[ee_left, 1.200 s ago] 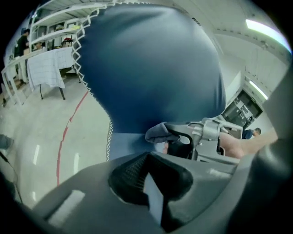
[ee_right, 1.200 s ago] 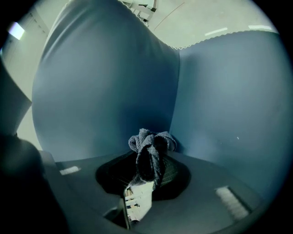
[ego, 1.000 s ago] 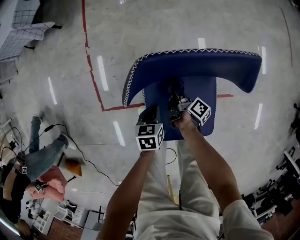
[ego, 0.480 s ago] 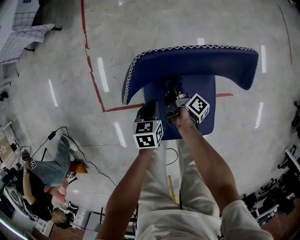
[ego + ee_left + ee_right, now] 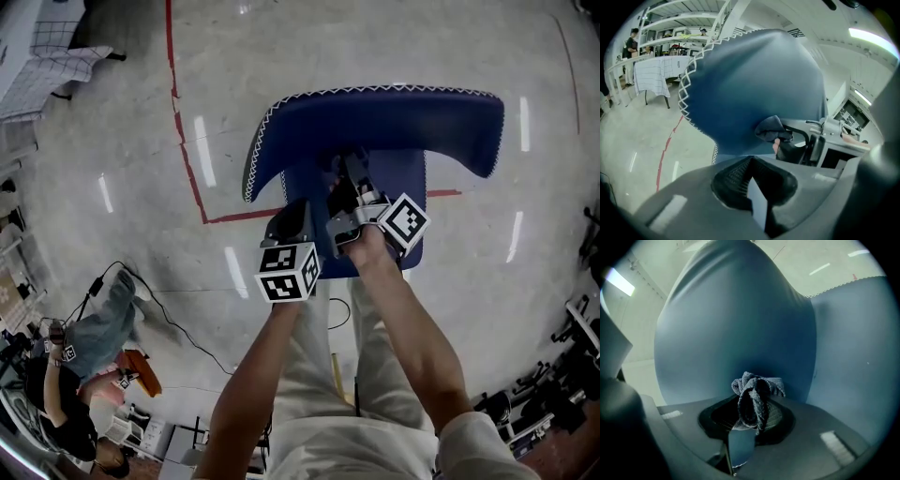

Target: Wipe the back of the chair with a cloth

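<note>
Cloth (image 5: 757,397): dark grey, bunched, against blue chair back (image 5: 375,127).
Right gripper (image 5: 743,427): jaws pinching the cloth.
Left gripper (image 5: 750,185): jaws pressed together, nothing between them.

Dark blue upholstered chair (image 5: 375,122): upright, wide curved backrest (image 5: 736,324) with white zigzag stitching along its rim, flat seat (image 5: 412,234) of the same blue in front of it. Small grey knit cloth (image 5: 757,397): crumpled into a tight wad, pinched in the right gripper (image 5: 752,416), sticking out past the jaw tips. Wad sits at the backrest's seat-side face, low and near centre. Can't confirm contact.
</note>
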